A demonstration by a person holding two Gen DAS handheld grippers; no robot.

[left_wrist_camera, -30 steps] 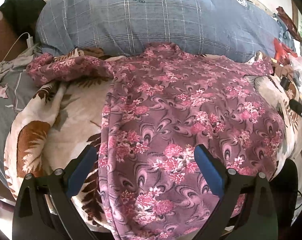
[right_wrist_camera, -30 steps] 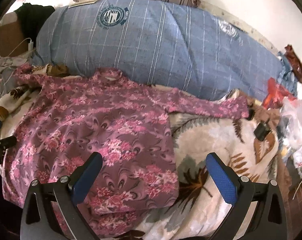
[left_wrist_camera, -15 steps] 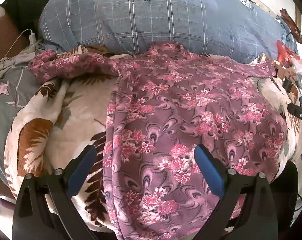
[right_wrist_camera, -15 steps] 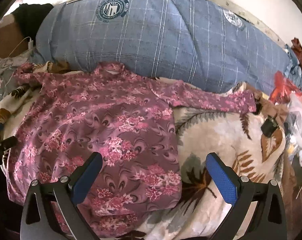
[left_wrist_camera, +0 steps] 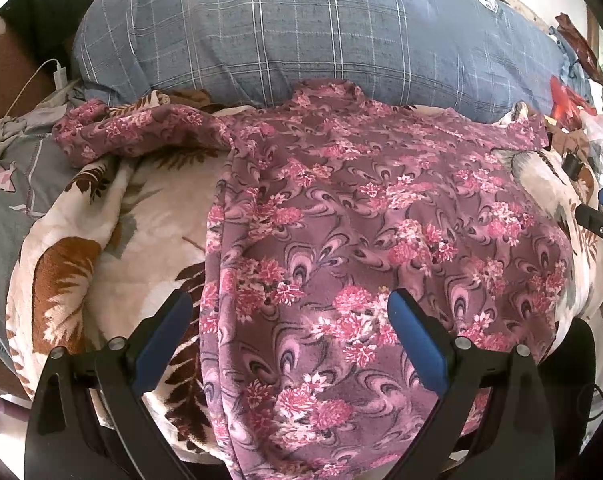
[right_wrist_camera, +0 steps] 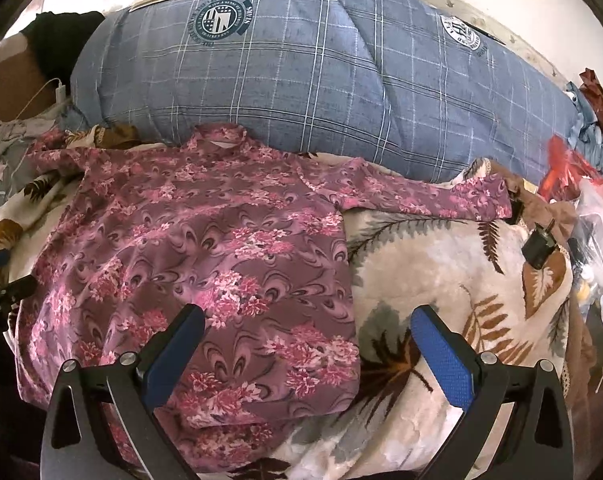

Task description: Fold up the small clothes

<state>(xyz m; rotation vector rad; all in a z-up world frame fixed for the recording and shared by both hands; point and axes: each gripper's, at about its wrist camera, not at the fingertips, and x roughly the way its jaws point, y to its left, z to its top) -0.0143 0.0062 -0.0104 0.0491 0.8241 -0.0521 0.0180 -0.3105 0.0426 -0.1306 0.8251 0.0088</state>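
Both tools are held spread and empty: the left tool [left_wrist_camera: 289,316] hangs over the near left hem of the top [left_wrist_camera: 361,240], the right tool [right_wrist_camera: 307,330] over its near right edge. Compared with a second ago, both views have been lifted and drawn slightly back, so more of the blanket [right_wrist_camera: 441,272] and the blue pillow [right_wrist_camera: 321,80] behind is seen; the top itself has not been shifted. It is laid flat, front up, on the blanket on the bed, collar touching the pillow, the right sleeve [right_wrist_camera: 421,196] stretched out sideways and the left sleeve [left_wrist_camera: 141,132] bunched toward the far left. No fold has yet been made. The spreading is judged finished, and a sleeve or side edge would be pinched next.
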